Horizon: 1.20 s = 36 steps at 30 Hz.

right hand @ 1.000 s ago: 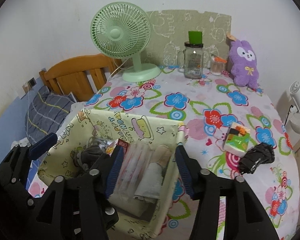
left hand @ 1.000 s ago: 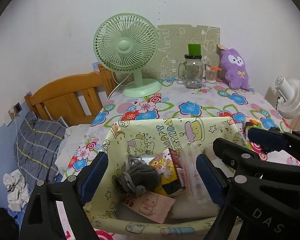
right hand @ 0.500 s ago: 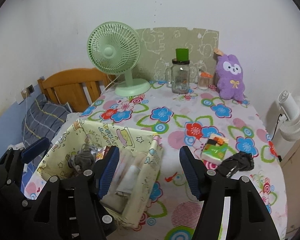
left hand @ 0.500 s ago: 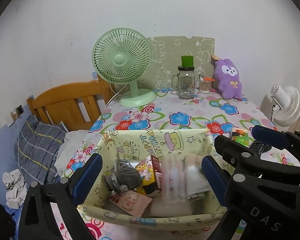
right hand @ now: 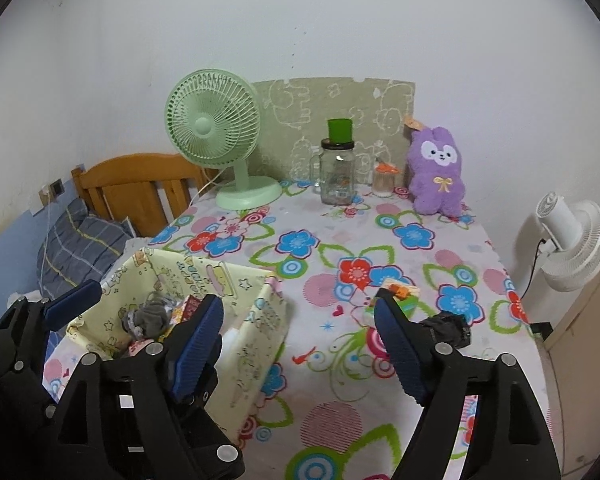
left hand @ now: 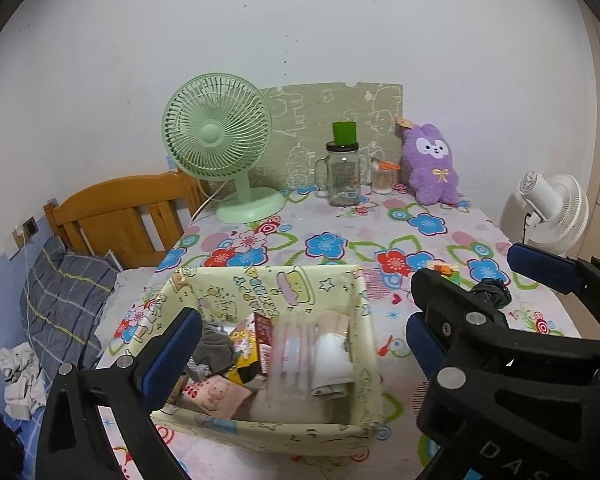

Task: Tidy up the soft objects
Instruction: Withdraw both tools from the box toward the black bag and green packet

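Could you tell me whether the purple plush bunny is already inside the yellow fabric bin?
No, the purple plush bunny sits upright at the far end of the table, well apart from the yellow fabric bin.

We face a plain white wall (left hand: 300, 20), evenly lit and faintly scuffed. Ahead of the tool, the bench (right hand: 340, 380) wears a bright flower-print cloth, and a pale green cartoon-printed board (left hand: 328, 120) leans against the wall at its far edge. To the tool's left we see a wooden headboard (left hand: 120, 216), a bed below it with a grey plaid pillow (left hand: 60, 300), and a wall socket (left hand: 30, 225) above a blue band of wall. To the right stands a white floor fan (right hand: 572, 244).
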Each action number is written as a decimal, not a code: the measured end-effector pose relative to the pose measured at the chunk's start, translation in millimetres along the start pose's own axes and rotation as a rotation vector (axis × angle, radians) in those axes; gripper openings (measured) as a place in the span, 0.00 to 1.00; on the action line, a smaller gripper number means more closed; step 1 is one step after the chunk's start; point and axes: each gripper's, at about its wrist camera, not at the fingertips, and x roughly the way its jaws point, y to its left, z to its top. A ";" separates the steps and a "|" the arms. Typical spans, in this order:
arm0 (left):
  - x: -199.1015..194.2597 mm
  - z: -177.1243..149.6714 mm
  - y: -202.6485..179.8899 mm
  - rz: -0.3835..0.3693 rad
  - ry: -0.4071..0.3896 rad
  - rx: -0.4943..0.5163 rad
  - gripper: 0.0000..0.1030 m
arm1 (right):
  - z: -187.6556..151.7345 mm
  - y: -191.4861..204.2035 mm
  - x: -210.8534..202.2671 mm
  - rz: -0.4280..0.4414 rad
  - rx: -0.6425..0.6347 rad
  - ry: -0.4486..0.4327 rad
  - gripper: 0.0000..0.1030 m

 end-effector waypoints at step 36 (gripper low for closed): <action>-2.7 5.0 -91.6 -0.181 -0.015 0.050 1.00 | -15.7 -83.6 -26.4 -0.118 0.059 -0.061 0.90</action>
